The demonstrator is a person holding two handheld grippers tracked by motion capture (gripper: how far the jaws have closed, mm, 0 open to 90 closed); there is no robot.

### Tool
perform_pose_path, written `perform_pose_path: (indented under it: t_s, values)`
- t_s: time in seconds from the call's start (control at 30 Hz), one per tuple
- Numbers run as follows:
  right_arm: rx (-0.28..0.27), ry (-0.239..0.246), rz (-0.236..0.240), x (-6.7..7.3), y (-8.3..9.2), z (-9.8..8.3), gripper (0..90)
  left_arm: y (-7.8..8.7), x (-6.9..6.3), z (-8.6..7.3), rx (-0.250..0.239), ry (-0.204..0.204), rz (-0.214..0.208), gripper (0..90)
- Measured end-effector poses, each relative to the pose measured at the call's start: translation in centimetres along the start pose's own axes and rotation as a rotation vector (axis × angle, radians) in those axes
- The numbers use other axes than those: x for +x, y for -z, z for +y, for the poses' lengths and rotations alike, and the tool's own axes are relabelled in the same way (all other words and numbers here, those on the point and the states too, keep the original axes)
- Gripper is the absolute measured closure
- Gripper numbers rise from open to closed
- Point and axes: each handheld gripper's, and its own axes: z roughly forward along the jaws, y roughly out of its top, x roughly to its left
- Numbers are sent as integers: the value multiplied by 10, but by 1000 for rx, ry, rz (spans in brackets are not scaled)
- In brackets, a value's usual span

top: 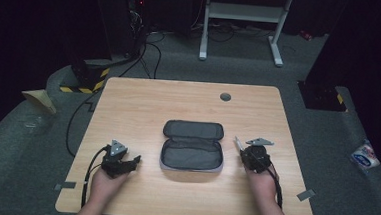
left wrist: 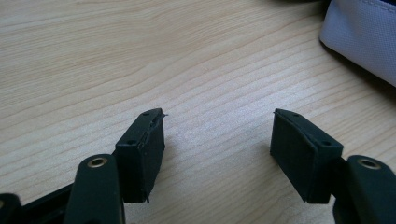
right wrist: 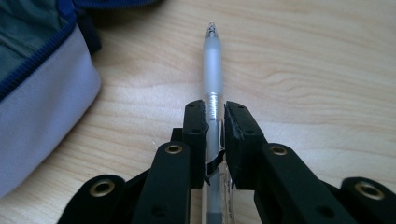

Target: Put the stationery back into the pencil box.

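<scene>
An open grey pencil case (top: pixel 192 145) with a dark lining lies at the middle of the wooden table (top: pixel 144 99). Its pale outer wall (left wrist: pixel 364 39) shows at the upper right of the left gripper view, and its blue-zipped edge (right wrist: pixel 42 88) at the left of the right gripper view. My right gripper (right wrist: pixel 215 109) is shut on a translucent pen (right wrist: pixel 213 70) that points away over the table, just right of the case. The same pen (top: pixel 238 143) juts from the right gripper (top: pixel 248 150) in the high view. My left gripper (left wrist: pixel 217 126) stands open over bare wood, left of the case (top: pixel 136 159).
A round grommet (top: pixel 225 96) sits near the table's far edge. Beyond the table are cables, a white frame stand (top: pixel 244 20) and a yellow-black striped base (top: pixel 87 81) on the floor. A plastic packet (top: pixel 365 156) lies on the floor at the right.
</scene>
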Motion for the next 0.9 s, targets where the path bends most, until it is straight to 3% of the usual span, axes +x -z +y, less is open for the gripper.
perform_pose_path:
  t_s: [0.4,0.9]
  values:
    - [-123,95,7,10,33,28,785,0,-1,0,1,5,-4,352]
    - [-169,148,54,29,36,51,784,0,-1,0,2,4,-4,352]
